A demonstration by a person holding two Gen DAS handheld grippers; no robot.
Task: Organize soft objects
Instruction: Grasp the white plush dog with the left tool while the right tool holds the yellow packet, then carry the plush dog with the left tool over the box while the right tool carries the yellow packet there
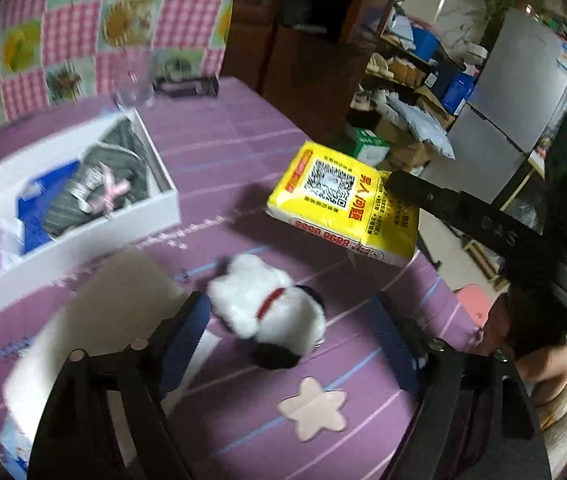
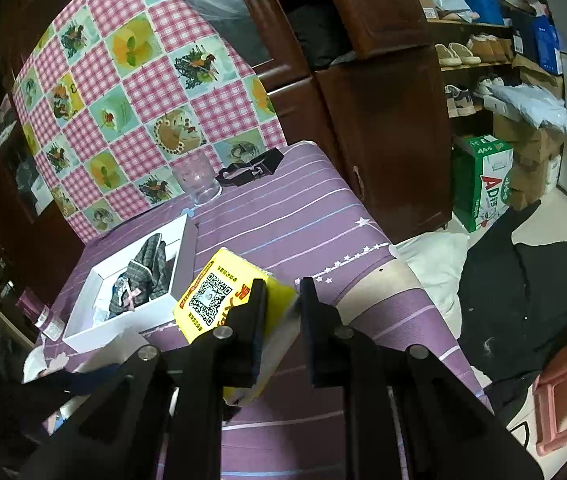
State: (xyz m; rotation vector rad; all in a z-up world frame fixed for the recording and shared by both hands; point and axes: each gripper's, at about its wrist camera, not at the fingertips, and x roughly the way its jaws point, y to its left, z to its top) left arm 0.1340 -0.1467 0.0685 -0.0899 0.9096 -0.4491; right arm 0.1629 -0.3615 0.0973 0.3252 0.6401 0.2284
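1. Left tongs (image 1: 287, 344): mine, spread wide, nothing between the fingers. They hang over the plush.

2. Plush (image 1: 271, 308): white fur, red collar, black patches. It lies on the purple striped cloth (image 1: 219, 152) near the counter's front edge, between my left fingers but apart from both.

3. Right tongs (image 2: 281, 312): mine, pinching the yellow pack by its near end.

4. Pack (image 1: 343, 204): yellow soft wrapper, QR code and red print on its top face. In the left view it sits tilted by the counter's right edge, casting a shadow on the cloth; whether it touches the cloth I cannot tell. The right tongs reach in to it from the right in that view.

5. Box (image 1: 155, 160): white, open, toward the counter's left edge. It holds grey plaid cloth (image 1: 119, 160) with a pink bow (image 1: 111, 192) and something blue.

6. Lid (image 1: 123, 300): white flat sheet, blurred, just in front of the box and beside the left tongs; what it is exactly I cannot tell.

7. Glass (image 2: 197, 180): clear, upright, at the counter's far edge.

8. Black item (image 2: 253, 168): beside the glass, at the far edge.

9. Checked board (image 2: 143, 80): pink gingham with flower squares, upright behind the far edge.

10. Star (image 1: 313, 408): pale print on the cloth, near the front edge.
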